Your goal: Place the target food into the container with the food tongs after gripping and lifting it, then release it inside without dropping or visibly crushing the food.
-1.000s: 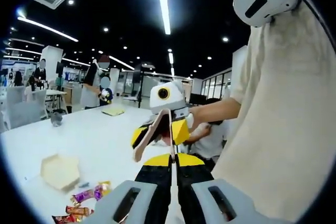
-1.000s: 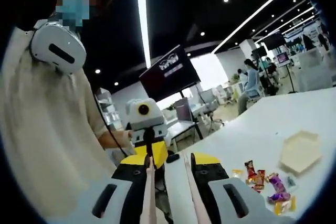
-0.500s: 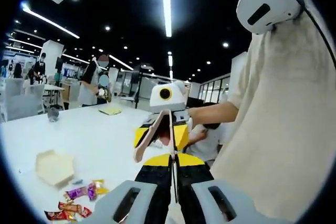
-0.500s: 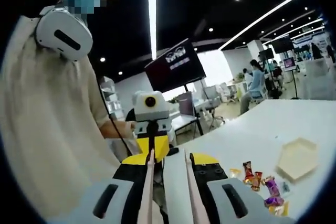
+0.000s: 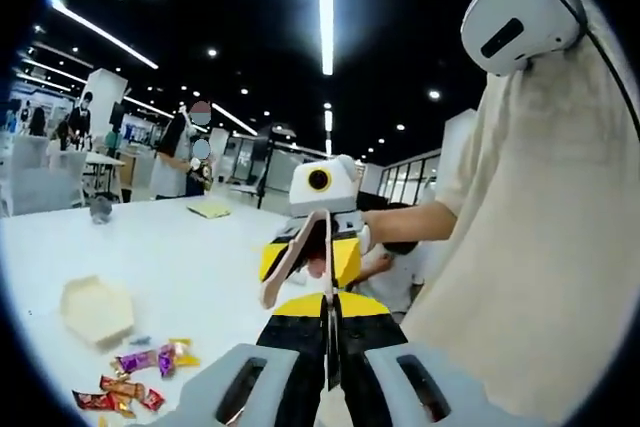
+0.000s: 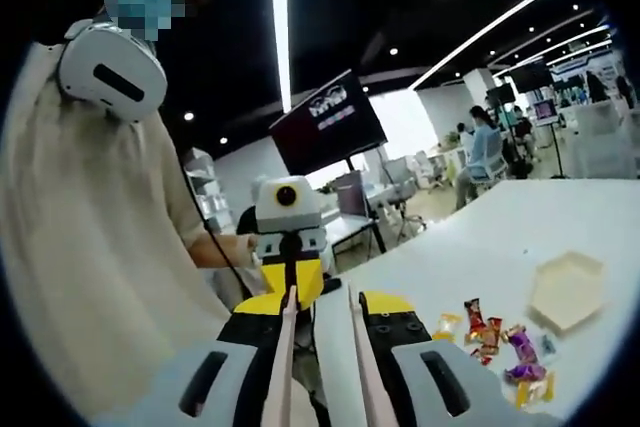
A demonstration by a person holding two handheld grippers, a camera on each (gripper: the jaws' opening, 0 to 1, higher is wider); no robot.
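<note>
- Wrapped snacks (the target food, several bright foil packets) lie in a loose heap on the white surface; in the left gripper view the same heap sits low, just beside the container.
- Container, a pale hexagonal tray, rests on the surface next to the heap and holds nothing that can be seen; it also appears at.
- Food tongs: two slim pale arms rise between the jaws of the right gripper, slightly parted, with nothing between their tips; the jaws press on the tongs' arms.
- Left gripper: jaws pressed together, carrying nothing; the right gripper with the tongs faces it from across.
- Progress (judged): none of the task is done. The food is ungripped; approach, grip, lift, transfer and release all remain.
</note>
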